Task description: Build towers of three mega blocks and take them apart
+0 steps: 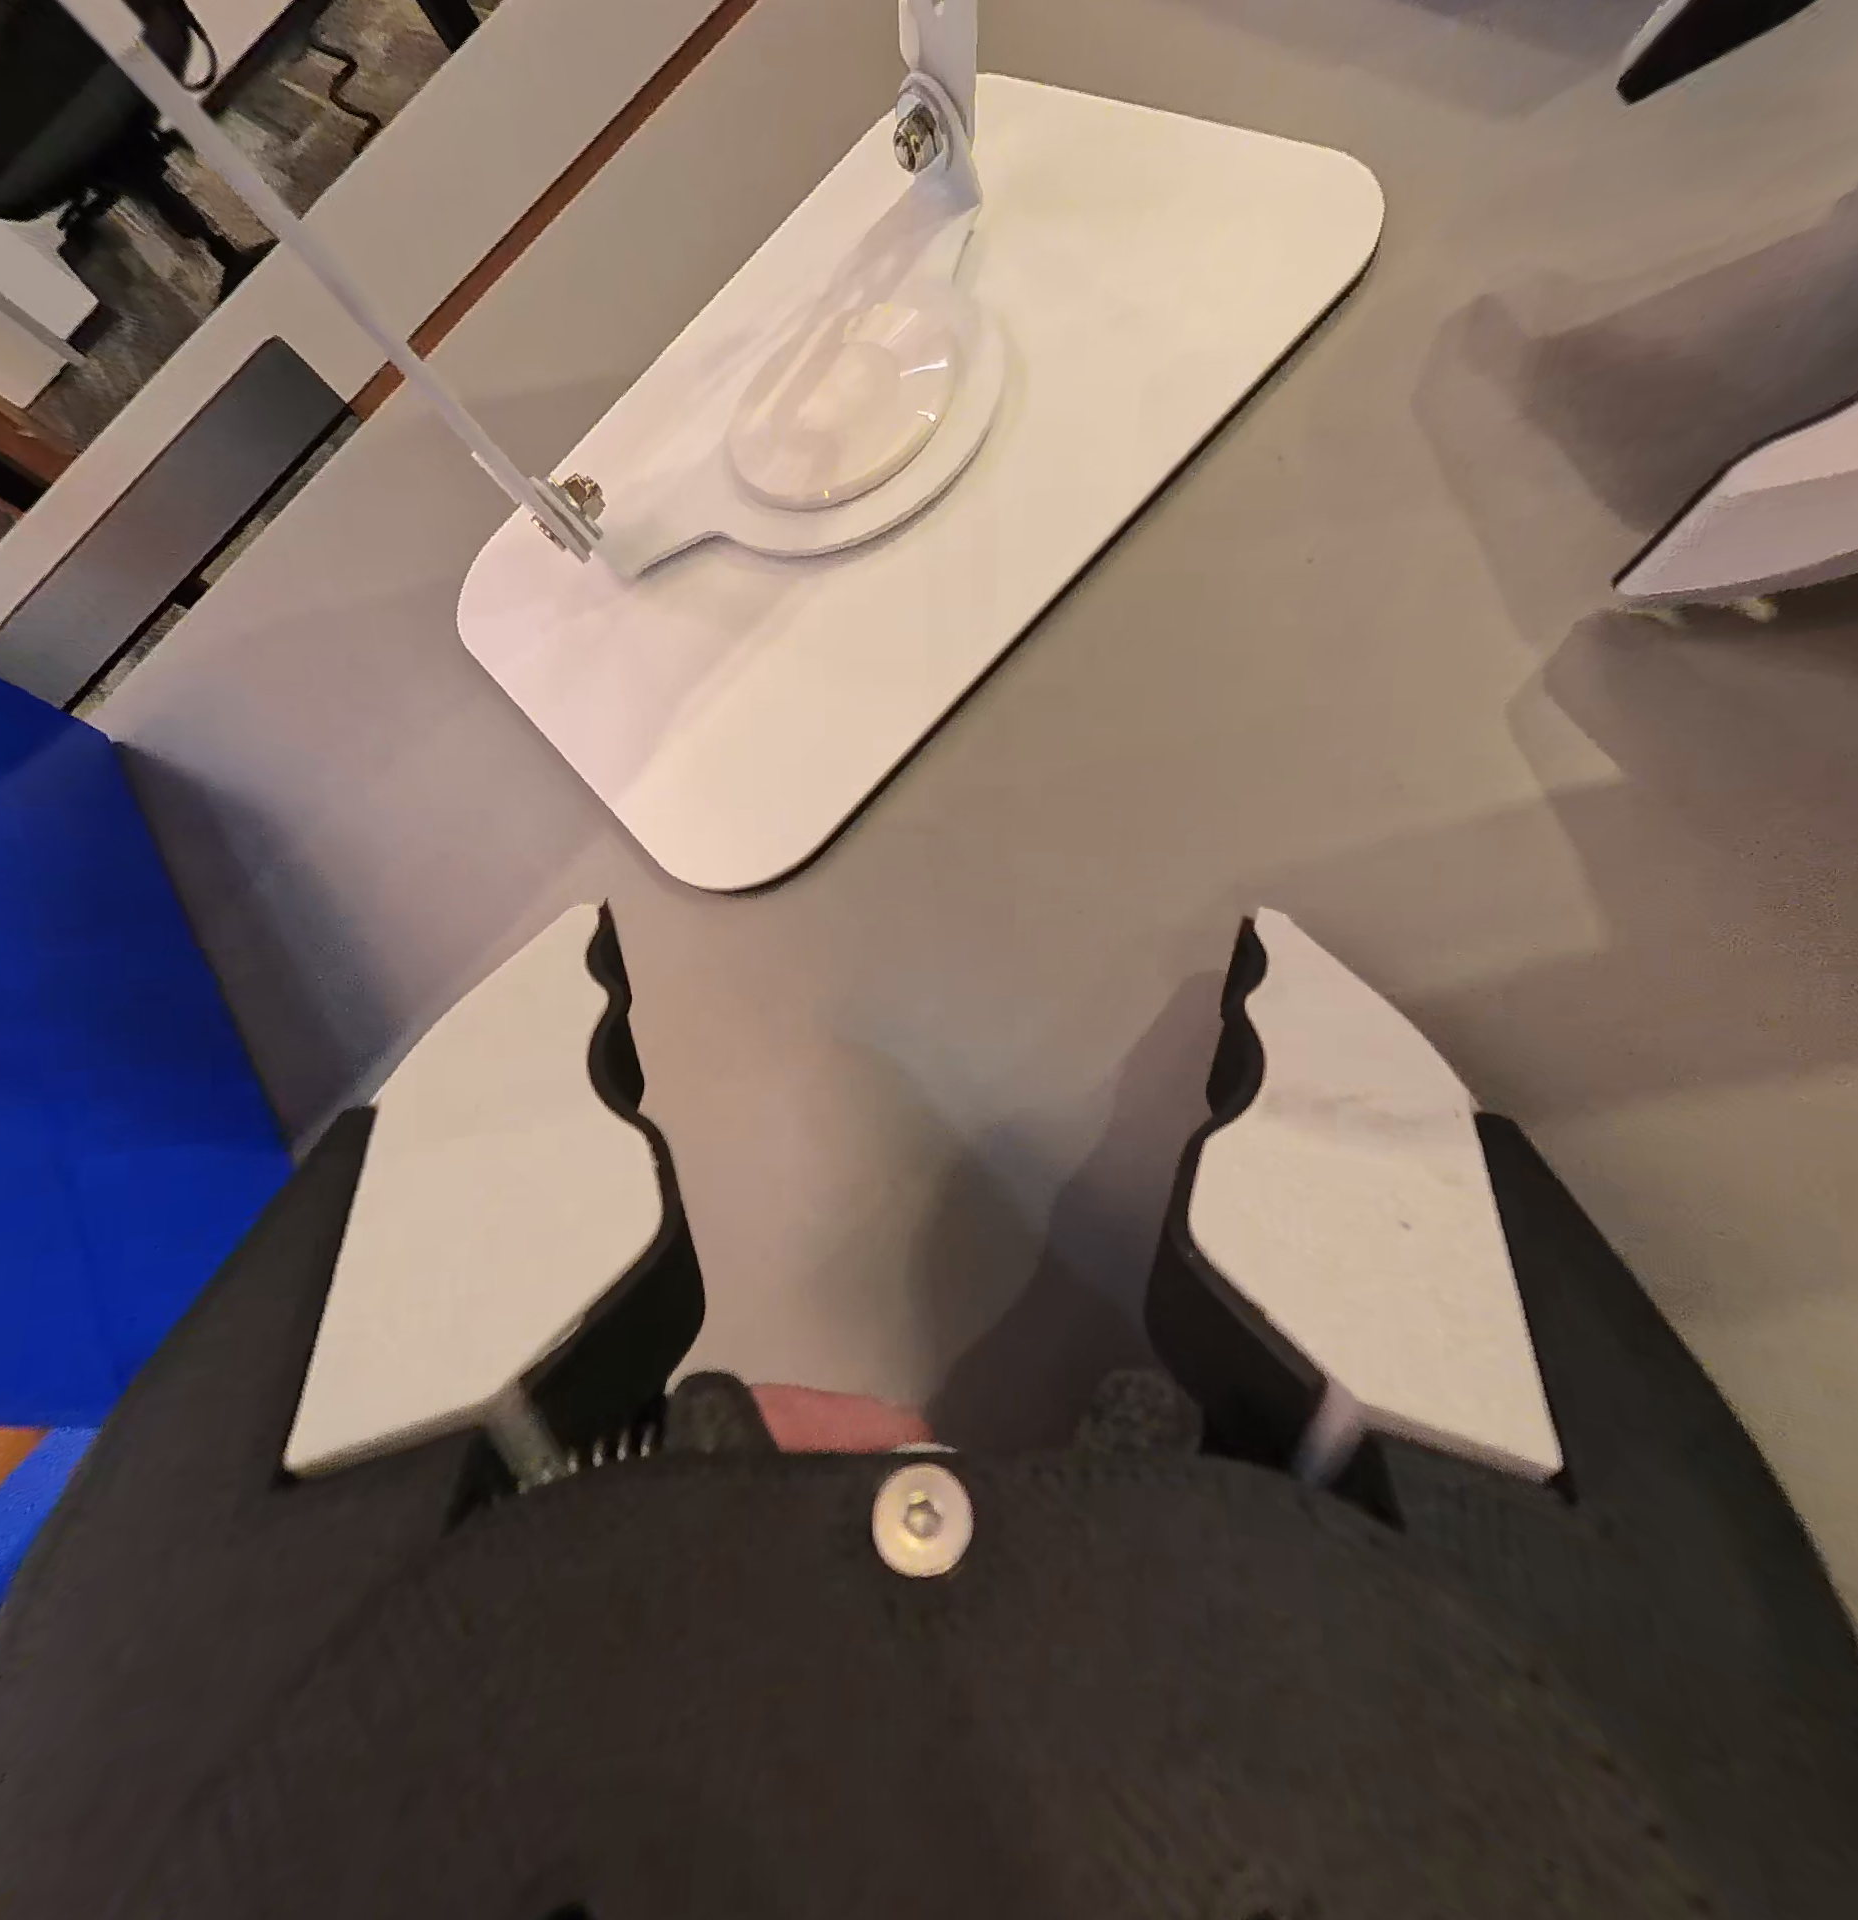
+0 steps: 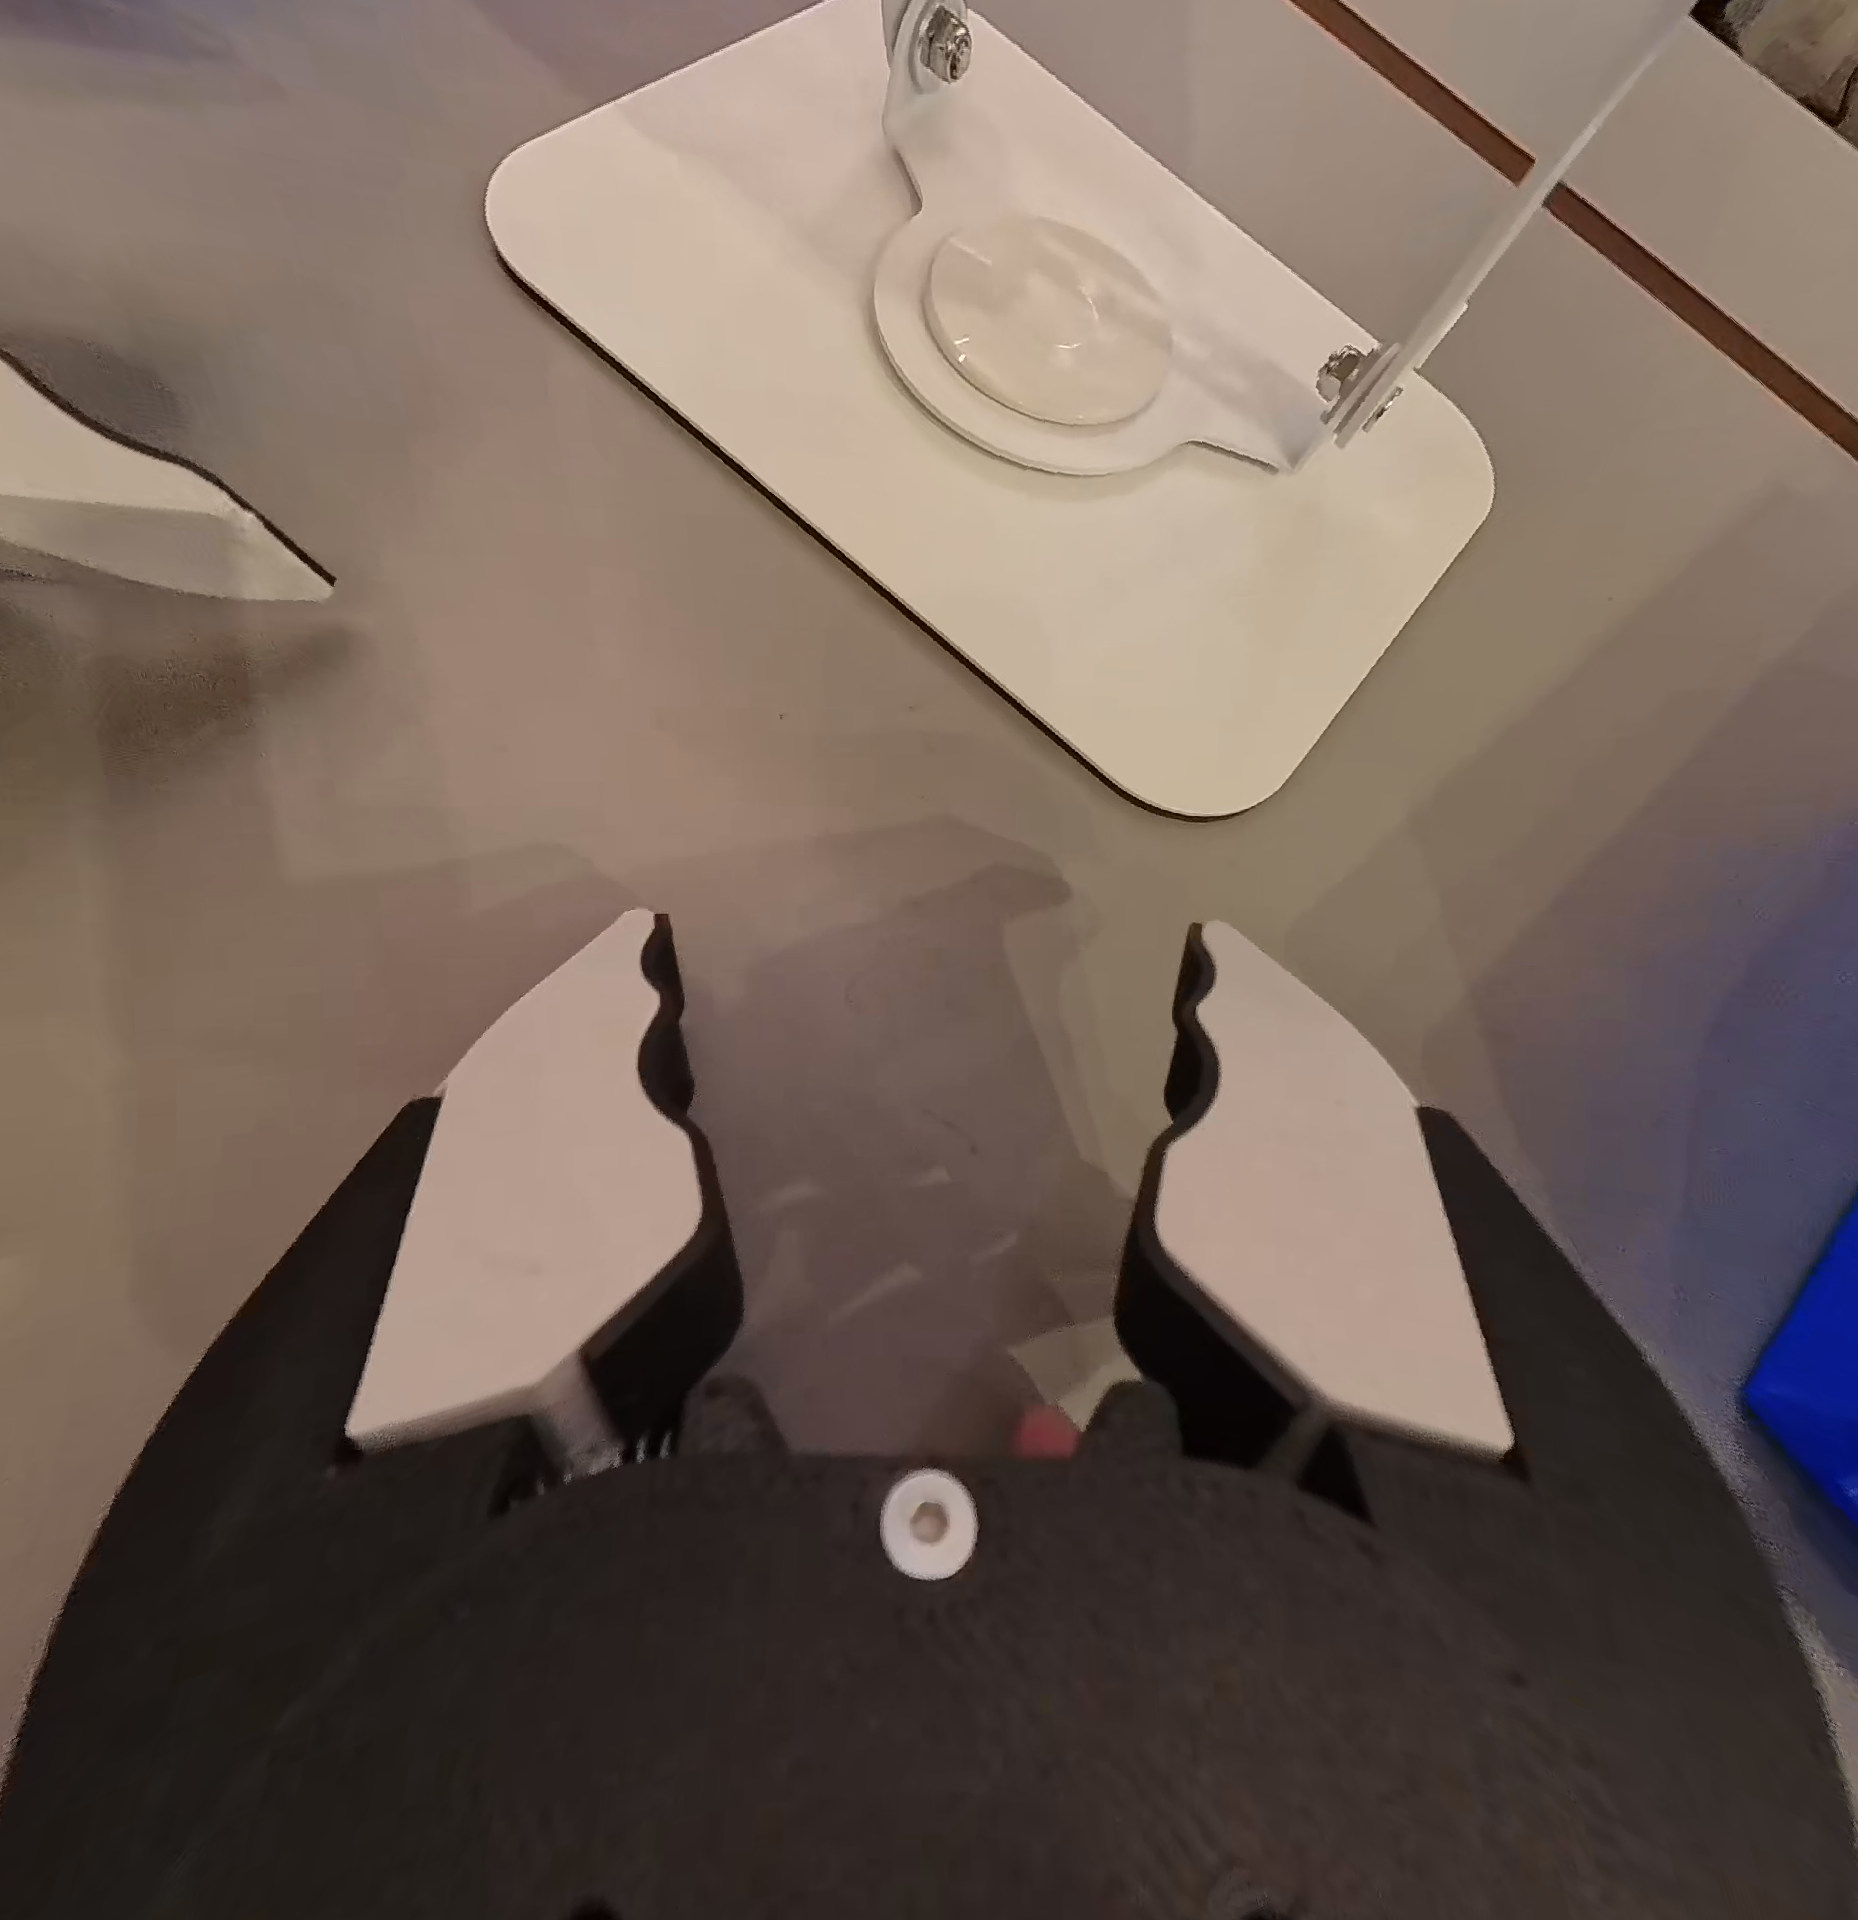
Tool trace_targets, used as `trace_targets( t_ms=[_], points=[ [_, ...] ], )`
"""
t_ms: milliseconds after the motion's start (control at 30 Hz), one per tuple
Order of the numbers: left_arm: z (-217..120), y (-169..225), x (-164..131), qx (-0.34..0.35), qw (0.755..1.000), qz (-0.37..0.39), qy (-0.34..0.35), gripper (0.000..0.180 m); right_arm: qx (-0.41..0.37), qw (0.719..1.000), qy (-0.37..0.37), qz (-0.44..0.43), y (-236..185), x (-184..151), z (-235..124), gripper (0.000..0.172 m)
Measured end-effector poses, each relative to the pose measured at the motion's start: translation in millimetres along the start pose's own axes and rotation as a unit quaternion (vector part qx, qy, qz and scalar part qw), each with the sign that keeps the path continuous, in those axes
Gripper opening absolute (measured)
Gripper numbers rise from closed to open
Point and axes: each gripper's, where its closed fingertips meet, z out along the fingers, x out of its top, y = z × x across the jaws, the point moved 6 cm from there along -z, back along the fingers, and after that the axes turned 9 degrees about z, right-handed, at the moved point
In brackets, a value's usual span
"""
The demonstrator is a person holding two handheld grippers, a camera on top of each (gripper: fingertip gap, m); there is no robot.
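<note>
Over the grey surface (image 1: pixel 1112 831), the left tongs (image 1: pixel 930 925) stand wide apart with nothing between them, facing a white stand base (image 1: pixel 904 499); a blue bin (image 1: pixel 94 987) lies left. In the right view, the right tongs (image 2: pixel 925 935) likewise gape, holding nothing. No blocks show in either view.

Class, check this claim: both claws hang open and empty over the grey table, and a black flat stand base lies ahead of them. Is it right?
One detail is wrong: the stand base is white, not black, as both wrist views show. The left claw and right claw are indeed open and empty over the grey table.
</note>
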Motion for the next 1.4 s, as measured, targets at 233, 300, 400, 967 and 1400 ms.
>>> trace_targets(
  t_ms=[233,300,400,967,1400],
  points=[
    [0.5,0.4,-0.1,-0.001,1.000,0.002,-0.002,0.107,0.007,1.000,-0.011,0.014,1.4,-1.0,1.6,0.091],
    [0.8,1.1,-0.1,-0.002,1.000,0.005,-0.003,0.107,0.005,1.000,-0.012,0.021,2.9,-1.0,1.8,0.082],
    [0.9,1.4,-0.1,-0.004,1.000,0.005,-0.003,0.107,0.006,0.999,-0.017,0.030,4.8,-1.4,2.9,0.083],
    [0.8,8.1,-1.8,-0.062,0.998,0.000,-0.009,0.095,0.026,0.998,-0.031,0.044,6.4,-4.9,2.8,0.081],
    [1.0,8.0,-2.1,-0.066,0.998,-0.001,-0.010,0.103,0.062,0.995,-0.045,0.063,6.2,-5.8,4.8,0.074]
  ],
)
